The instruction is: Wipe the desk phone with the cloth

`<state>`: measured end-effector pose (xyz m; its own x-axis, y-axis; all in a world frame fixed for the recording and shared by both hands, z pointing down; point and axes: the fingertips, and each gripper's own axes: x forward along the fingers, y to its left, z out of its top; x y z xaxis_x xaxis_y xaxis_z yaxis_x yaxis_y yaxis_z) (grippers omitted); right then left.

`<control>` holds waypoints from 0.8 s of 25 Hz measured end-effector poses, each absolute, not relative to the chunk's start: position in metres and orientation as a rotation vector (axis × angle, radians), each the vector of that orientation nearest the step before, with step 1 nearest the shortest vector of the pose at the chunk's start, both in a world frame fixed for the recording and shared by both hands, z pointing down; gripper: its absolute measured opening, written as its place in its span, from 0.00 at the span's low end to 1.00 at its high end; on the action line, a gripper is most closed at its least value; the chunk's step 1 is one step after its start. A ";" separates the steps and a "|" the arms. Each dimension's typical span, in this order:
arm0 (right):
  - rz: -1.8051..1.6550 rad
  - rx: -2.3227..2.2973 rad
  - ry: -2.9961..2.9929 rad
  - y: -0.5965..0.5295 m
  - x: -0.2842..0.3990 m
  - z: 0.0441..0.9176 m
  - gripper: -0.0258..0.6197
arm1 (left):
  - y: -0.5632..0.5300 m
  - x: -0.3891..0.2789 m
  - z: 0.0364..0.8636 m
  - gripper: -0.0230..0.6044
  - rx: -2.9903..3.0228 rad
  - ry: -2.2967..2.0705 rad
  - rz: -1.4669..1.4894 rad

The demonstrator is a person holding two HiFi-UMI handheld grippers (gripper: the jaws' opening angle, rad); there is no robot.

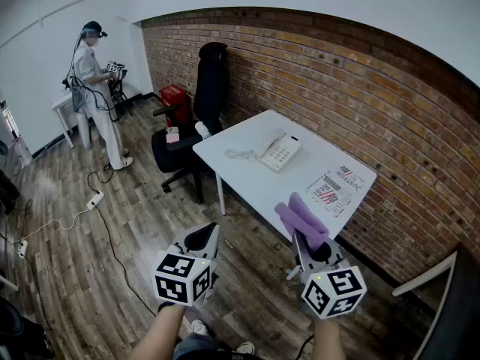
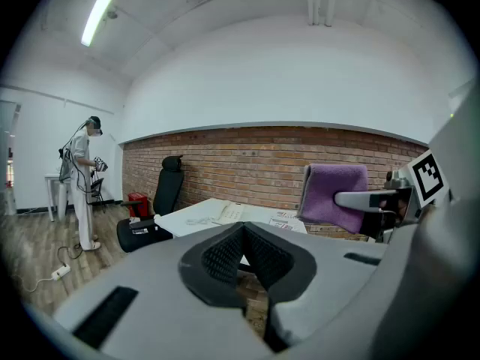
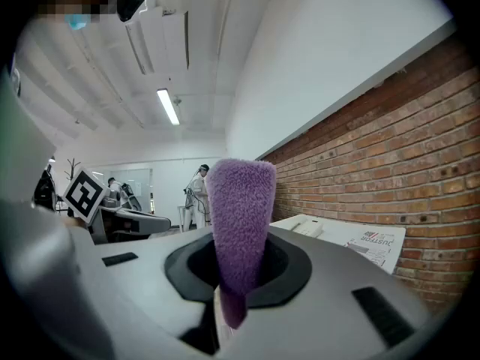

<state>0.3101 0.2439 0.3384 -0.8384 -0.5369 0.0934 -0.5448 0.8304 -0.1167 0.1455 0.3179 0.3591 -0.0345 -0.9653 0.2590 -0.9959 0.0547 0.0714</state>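
Note:
A white desk phone (image 1: pixel 279 151) with a coiled cord lies on the white table (image 1: pixel 247 175) by the brick wall; it also shows far off as the phone (image 2: pixel 231 212) and the phone (image 3: pixel 307 227). My right gripper (image 1: pixel 307 240) is shut on a purple cloth (image 1: pixel 301 218), which sticks up from its jaws as the cloth (image 3: pixel 240 231), held short of the table's near edge. My left gripper (image 1: pixel 201 240) is shut with nothing in it, hanging over the floor to the left. The cloth (image 2: pixel 334 195) appears at the right of the left gripper view.
A newspaper (image 1: pixel 334 187) lies on the table's right end. A black office chair (image 1: pixel 187 126) stands at the table's left end. A person (image 1: pixel 96 88) with grippers stands far left by a small table. Cables and a power strip (image 1: pixel 94 199) lie on the wooden floor.

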 end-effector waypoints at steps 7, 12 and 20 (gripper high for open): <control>0.229 0.900 -2.935 0.228 0.312 0.348 0.11 | 0.304 0.148 0.366 0.04 2.007 -2.074 0.196; 0.245 0.937 -2.920 0.209 0.302 0.353 0.11 | 0.288 0.128 0.372 0.04 2.000 -2.064 0.202; 0.250 1.027 -2.869 0.152 0.260 0.362 0.11 | 0.225 0.075 0.384 0.04 2.040 -1.995 0.209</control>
